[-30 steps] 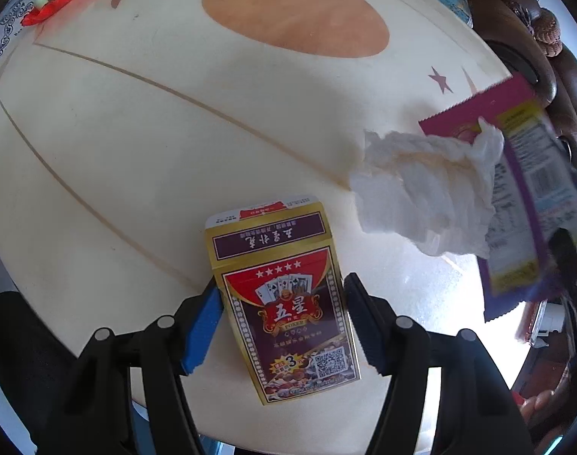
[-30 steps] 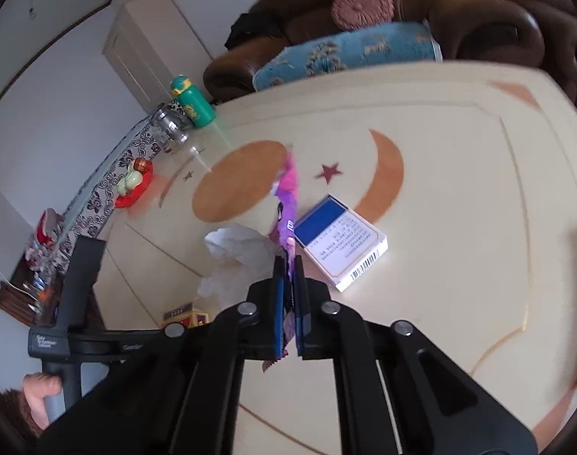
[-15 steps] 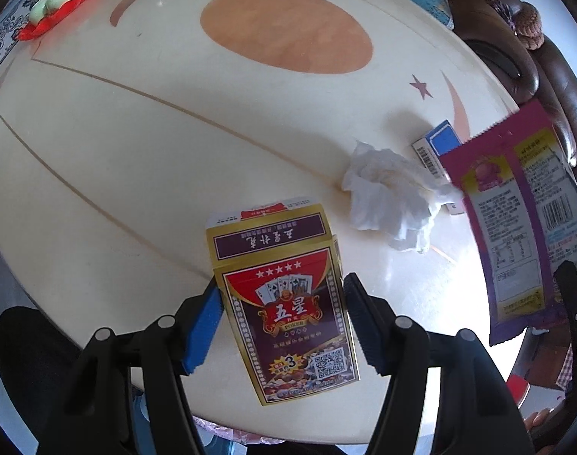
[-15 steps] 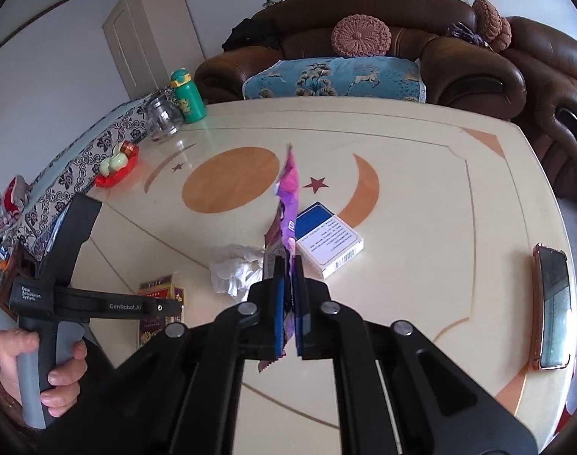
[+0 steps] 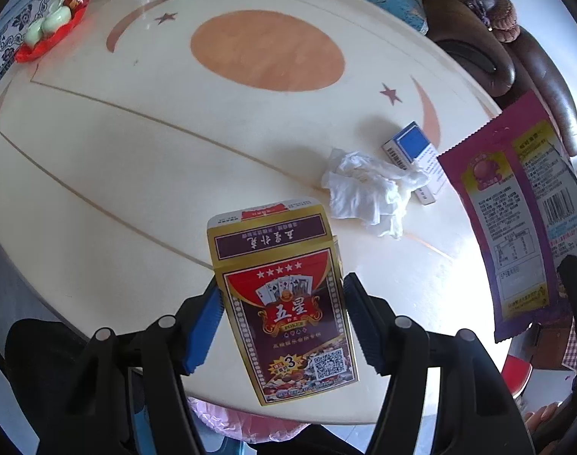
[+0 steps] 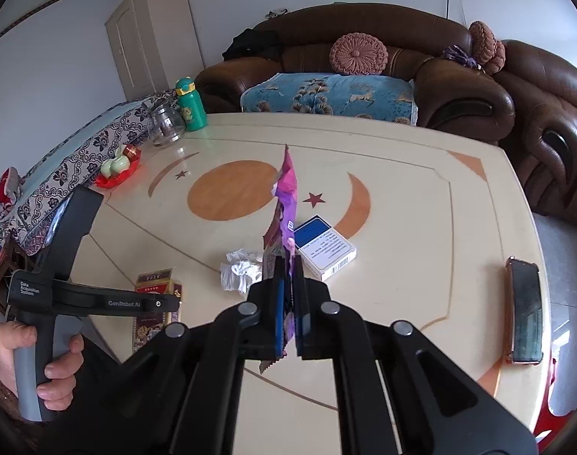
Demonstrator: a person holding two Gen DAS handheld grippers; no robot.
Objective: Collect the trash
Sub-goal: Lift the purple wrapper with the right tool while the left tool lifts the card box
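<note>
Left tool (image 5: 280, 314) gripped card box (image 5: 284, 299) by its sides and right tool (image 6: 287, 284) pinched purple wrapper (image 6: 286, 197) edge-on, both held above counter (image 5: 136, 151), evidently for binning; tissue (image 5: 371, 189) lay beside blue box (image 5: 413, 148).

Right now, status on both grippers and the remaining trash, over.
Left gripper shut on playing-card box, lifted. Right gripper shut on purple snack wrapper. Crumpled tissue and blue-white box remain on table. Nothing blocking.
</note>
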